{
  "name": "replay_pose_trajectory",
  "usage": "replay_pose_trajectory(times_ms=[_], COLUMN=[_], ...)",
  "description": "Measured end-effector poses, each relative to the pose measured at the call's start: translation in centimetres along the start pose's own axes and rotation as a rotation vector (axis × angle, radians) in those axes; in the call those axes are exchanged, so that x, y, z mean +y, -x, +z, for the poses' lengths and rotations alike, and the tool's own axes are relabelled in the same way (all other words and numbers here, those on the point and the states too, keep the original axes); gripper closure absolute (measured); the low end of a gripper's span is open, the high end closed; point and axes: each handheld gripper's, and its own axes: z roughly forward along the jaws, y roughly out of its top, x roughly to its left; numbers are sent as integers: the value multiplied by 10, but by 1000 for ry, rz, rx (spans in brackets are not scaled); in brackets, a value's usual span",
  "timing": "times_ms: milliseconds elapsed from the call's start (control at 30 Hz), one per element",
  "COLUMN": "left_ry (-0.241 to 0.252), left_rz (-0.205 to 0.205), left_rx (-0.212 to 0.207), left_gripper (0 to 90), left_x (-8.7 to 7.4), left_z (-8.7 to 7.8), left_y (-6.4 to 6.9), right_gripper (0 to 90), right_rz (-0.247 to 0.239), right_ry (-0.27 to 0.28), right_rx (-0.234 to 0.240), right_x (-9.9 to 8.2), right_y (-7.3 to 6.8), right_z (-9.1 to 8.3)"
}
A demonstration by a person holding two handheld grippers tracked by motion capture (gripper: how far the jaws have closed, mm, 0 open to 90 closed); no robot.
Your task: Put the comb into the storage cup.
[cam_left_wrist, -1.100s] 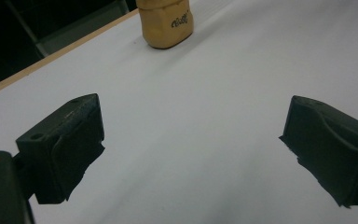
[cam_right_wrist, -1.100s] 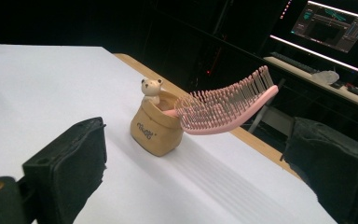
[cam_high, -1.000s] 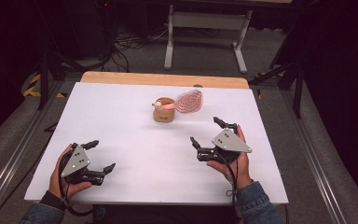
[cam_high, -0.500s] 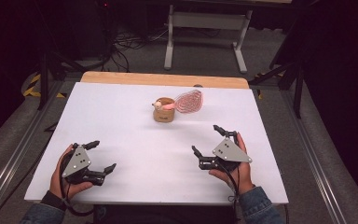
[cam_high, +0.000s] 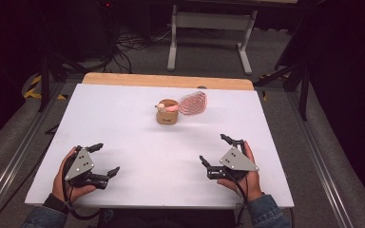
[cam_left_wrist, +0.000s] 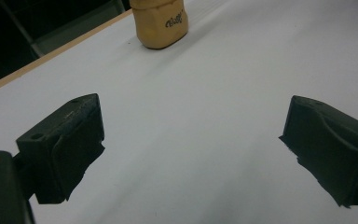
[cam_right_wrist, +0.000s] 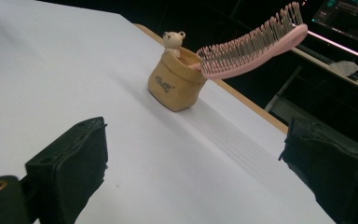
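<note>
Hairbrush (cam_high: 193,102) leans in the tan pot (cam_high: 167,114), far centre of the table (cam_high: 123,128); both tongs, left (cam_high: 98,160) and right (cam_high: 216,153), gape empty. Approach with the right tongs, pinching the handle squarely.

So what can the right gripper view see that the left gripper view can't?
The right gripper view alone gives the pink hairbrush leaning out of the tan pot, bristles down, and the small bear figure on the pot's rim. The left gripper view alone gives the pot's other side, cut off at the top, with the table's wooden far edge to its left. Both share the white table, the pot, and two open black jaws with nothing between them.
</note>
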Motion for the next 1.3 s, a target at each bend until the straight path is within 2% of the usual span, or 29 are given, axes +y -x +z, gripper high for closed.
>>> replay_pose_trajectory(times_ms=[100,267,433,500,733,867,933,1033,1167,1300], left_ry=[-3,0,3,-1,1,13,13,29,31,45], left_rz=[1,-2,0,12,9,1,1,-25,-19,-48], left_rx=[0,-1,6,1,-7,-13,-18,-18,-35,-54], left_gripper=[63,63,62,61,61,58,52,50,42,43], left_x=[0,0,1,2,2,3,3,3,3,0], left_z=[0,0,0,0,1,1,1,1,1,2], left_y=[0,0,1,2,2,2,1,-3,-3,-7], right_gripper=[71,69,64,55,49,49,49,49,49,49], right_rz=[10,-2,27,15,17,46,62,81,86,99], right_ry=[-13,-24,-47,-59,-61,-85,-117,-142,-134,-114], right_rx=[11,14,26,20,27,13,7,-10,-29,-45], right_x=[-6,-12,-24,-29,-39,-51,-62,-69,-69,-67], right_y=[0,-1,3,4,11,14,15,17,18,20], right_z=[0,-4,-11,-14,-25,-31,-35,-38,-43,-44])
